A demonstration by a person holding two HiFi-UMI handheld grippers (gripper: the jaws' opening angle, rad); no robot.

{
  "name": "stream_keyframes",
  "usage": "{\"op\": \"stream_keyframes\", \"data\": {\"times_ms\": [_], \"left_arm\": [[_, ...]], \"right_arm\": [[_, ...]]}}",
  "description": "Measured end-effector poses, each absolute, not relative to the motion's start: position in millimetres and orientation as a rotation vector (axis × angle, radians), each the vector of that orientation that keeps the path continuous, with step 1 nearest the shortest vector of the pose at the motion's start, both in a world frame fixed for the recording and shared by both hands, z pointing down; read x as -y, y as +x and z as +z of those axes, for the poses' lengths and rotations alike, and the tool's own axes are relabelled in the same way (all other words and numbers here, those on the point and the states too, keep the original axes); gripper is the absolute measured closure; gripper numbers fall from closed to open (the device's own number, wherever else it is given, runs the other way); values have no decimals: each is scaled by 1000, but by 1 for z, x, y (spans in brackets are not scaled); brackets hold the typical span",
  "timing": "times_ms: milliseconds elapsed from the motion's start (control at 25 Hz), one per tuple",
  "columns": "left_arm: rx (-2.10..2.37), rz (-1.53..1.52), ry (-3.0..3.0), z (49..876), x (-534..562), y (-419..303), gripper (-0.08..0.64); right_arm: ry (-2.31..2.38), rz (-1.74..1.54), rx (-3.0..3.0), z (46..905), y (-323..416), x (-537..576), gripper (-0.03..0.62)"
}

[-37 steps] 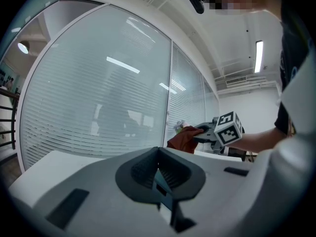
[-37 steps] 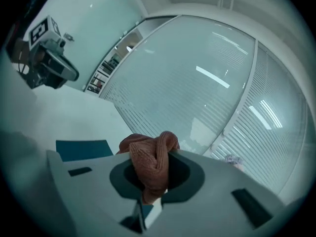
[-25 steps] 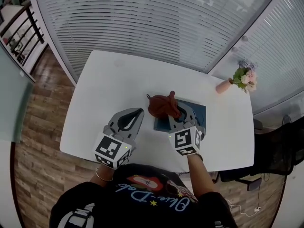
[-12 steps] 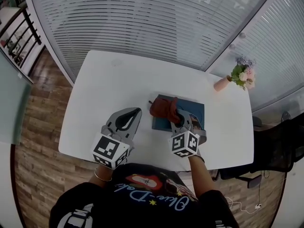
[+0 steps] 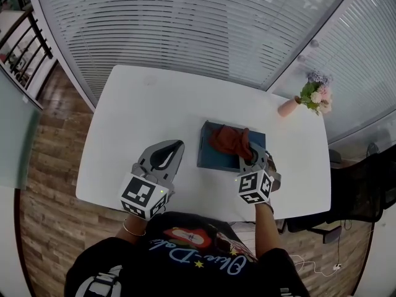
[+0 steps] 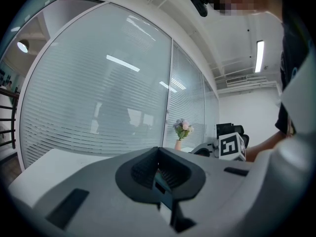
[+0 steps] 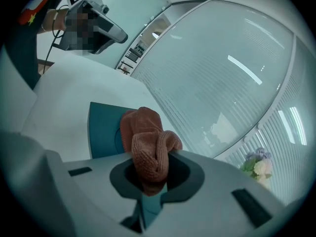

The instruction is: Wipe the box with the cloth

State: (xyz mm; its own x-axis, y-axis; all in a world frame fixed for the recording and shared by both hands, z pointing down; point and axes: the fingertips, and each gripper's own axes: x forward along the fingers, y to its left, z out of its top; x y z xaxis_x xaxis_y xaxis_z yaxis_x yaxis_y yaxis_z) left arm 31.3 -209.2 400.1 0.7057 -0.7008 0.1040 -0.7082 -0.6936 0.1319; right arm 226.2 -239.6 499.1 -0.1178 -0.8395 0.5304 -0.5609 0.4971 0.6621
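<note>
A white table [image 5: 154, 116] filled the head view. A flat teal box [image 5: 213, 159] lay right of its centre, toward four o'clock. The left gripper [image 5: 176, 147], jaws together on nothing, was at the table's seven o'clock, apart from the box. The right gripper [image 5: 246, 156], at the box's five o'clock edge, was clamped on a rust-red cloth [image 5: 230, 140] bunched on the box top. A small vase of flowers [image 5: 306, 101] stood at two o'clock.

The cloth [image 5: 230, 140] is seen in rust red with a ribbed weave, the box [image 5: 211, 156] in dark teal, and the table [image 5: 148, 110] in plain white. The left gripper [image 5: 175, 147] and right gripper [image 5: 246, 158] are shown in grey, with black-and-white square markers. The vase [image 5: 288, 108] is coloured pink.
</note>
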Motion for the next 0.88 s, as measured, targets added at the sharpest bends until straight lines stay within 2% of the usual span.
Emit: {"op": "stream_keyframes", "data": {"times_ms": [600,880], "left_arm": [[1130,77,2752,403,209,34,557],[1137,74,2750,403,209,33,557]], "right_arm": [[1408,-162,1630,513,329,221,561],[1476,-118,1609,514,346,217,561]]}}
